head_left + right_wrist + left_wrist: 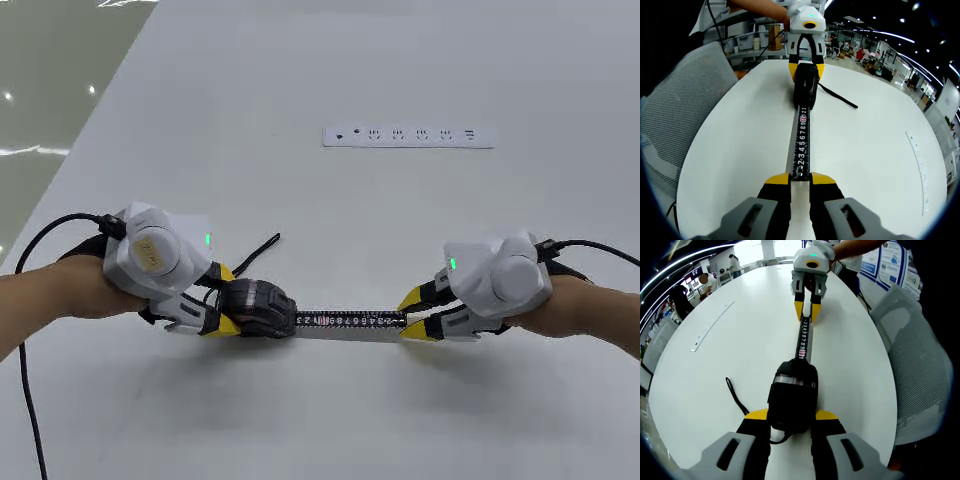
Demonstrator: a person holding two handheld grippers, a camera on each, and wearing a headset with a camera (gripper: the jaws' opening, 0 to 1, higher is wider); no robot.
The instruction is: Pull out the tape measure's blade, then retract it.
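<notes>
On the near part of the white worktop the tape measure sits between two hand-held grippers that face each other, each held by a person's hand. The left hand-held gripper has its yellow-tipped jaws pressed against the two sides of the black case, which fills the gap between them; in the left gripper view the case rises straight out of those jaws, resting on the worktop. From the mouth of the case the blade runs out in a straight line to the right hand-held gripper, whose jaws are closed on the blade's far end, pinching it. The stretch of blade between the two shows black with white numerals, and in the right gripper view it leads from that gripper's own yellow tips directly away to the case. It runs low over the worktop; I cannot tell whether it touches the surface. A thin black wrist strap trails from the case and lies loose on the worktop just behind the left hand-held gripper. Well apart from all this, farther back, a white power strip lies flat. Dark cables run from both grippers, and a grey mesh chair stands beside the worktop's edge.
</notes>
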